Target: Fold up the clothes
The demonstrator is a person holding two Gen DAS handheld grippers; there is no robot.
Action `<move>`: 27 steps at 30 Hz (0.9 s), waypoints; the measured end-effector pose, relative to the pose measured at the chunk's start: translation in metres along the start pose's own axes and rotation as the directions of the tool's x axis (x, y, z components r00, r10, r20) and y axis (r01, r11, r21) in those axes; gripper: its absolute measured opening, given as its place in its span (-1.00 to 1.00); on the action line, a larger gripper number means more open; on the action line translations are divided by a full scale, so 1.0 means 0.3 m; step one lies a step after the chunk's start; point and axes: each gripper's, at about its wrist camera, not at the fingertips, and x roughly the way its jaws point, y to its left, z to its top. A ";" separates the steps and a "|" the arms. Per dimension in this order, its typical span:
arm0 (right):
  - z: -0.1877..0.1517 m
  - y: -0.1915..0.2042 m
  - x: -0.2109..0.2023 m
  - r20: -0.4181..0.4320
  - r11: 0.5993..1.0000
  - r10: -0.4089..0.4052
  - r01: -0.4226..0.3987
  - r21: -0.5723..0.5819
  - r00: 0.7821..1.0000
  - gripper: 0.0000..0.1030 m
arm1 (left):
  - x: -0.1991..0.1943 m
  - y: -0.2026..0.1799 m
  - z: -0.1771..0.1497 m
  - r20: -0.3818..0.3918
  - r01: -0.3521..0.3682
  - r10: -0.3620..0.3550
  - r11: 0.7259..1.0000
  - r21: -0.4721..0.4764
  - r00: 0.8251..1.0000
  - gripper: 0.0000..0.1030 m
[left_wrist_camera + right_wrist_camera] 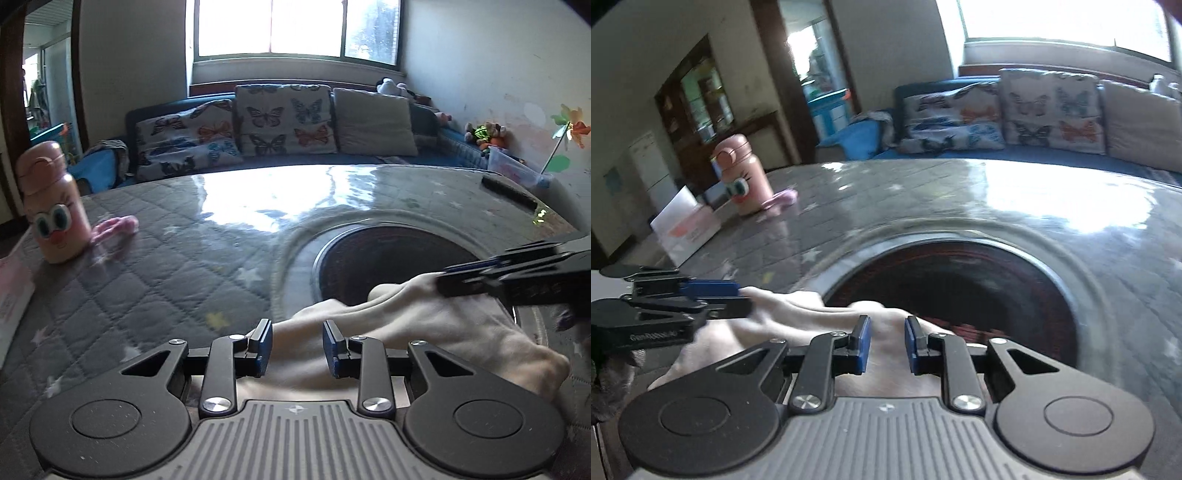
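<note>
On quilted grey desk (147, 280): cream soft cloth garment (424, 332), light, limp. My left tongs (297, 347) and right tongs (886, 343) gape around its folds, gripping nothing; take hold at edges.

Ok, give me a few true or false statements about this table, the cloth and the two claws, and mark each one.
1. The pink bottle stands upright on the table. True.
2. The left claw is clamped shut. False: its jaws stand apart, with the cream cloth showing between them.
3. The cloth is dark blue. False: it is cream.
4. Butterfly cushions lean on the sofa behind the table. True.
5. The right claw is open. True.
</note>
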 end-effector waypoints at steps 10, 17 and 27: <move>0.001 0.035 0.128 -0.049 0.999 -0.015 0.013 -0.038 0.999 -0.61 | 0.092 -0.007 -0.009 -0.036 -0.015 0.015 1.000 0.008 0.999 -0.33; 0.014 0.076 0.135 -0.044 0.998 0.031 -0.034 -0.062 0.999 -0.61 | 0.083 -0.048 0.009 -0.013 0.011 -0.011 0.999 0.033 1.000 -0.36; 0.013 0.105 0.089 -0.028 0.992 0.047 -0.050 -0.115 0.999 -0.60 | 0.095 -0.037 -0.002 -0.022 0.010 -0.010 0.999 0.031 1.000 -0.36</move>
